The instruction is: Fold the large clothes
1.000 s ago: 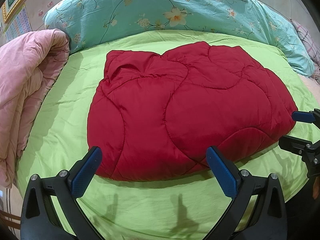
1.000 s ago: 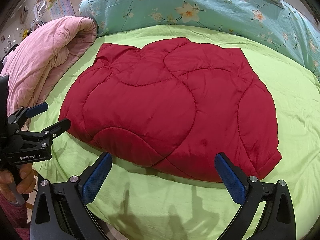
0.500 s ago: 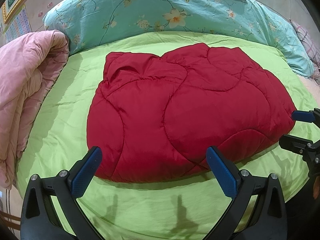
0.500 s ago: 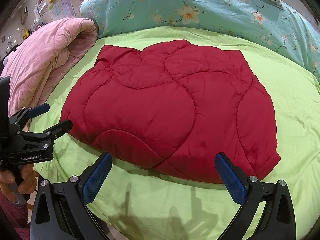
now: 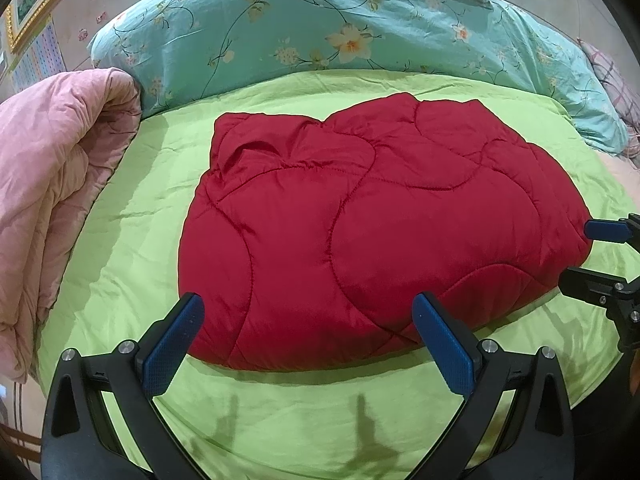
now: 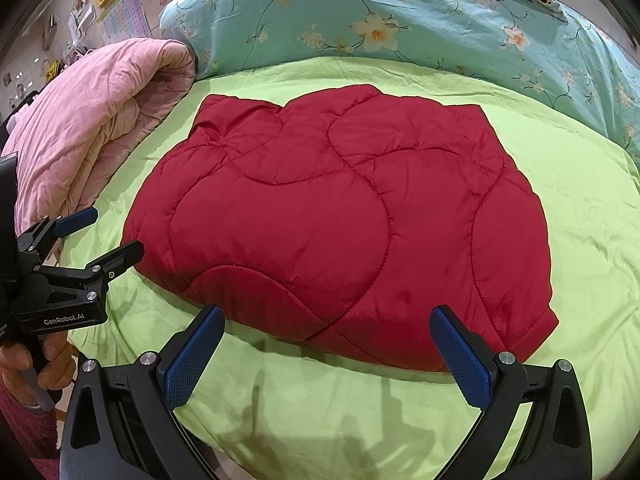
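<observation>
Red quilted jacket (image 5: 380,240) lies folded, flat on green sheet (image 5: 132,232) mid-bed; left claw (image 5: 308,344) spread wide, holding nothing, near its front edge; right claw (image 6: 328,354) likewise wide, empty; pink quilt (image 6: 92,136) left, floral duvet (image 5: 280,28) behind.

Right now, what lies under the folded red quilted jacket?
The red quilted jacket rests on the lime-green bed sheet, which shows all around it. Whatever lies under its middle is covered.

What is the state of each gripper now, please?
Left gripper: open, holding nothing, above the red jacket's near edge.
Right gripper: open, holding nothing.
</observation>
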Demonstrator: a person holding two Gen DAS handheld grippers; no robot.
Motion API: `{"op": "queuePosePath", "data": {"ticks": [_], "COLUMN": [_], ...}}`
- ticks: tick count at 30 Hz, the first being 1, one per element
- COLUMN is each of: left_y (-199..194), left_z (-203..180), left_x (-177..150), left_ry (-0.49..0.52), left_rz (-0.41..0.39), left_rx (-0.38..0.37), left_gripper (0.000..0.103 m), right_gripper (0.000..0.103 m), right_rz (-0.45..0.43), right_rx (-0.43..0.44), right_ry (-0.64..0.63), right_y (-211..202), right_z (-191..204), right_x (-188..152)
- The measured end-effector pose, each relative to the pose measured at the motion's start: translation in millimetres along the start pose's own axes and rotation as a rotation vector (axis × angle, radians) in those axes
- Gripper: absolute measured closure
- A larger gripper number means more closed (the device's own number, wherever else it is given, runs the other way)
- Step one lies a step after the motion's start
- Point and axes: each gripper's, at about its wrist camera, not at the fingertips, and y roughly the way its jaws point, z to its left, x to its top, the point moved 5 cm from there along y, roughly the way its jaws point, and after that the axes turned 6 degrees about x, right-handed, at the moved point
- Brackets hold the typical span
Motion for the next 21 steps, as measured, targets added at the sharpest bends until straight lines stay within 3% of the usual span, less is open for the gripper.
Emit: {"op": "queuePosePath", "data": {"ticks": [21], "left_y": [3.8], "left_z": [-0.4], "left_x": [2.8], "left_ry": [-0.012], "left_rz": [0.014], "left_rx": [-0.033], "left_gripper": [0.000], "right_gripper": [0.000], "right_rz": [-0.013], "right_rx": [0.000], "right_ry": [0.009], "right_y": [-0.7], "right_z": [-2.1], "right_x": [1.8]}}
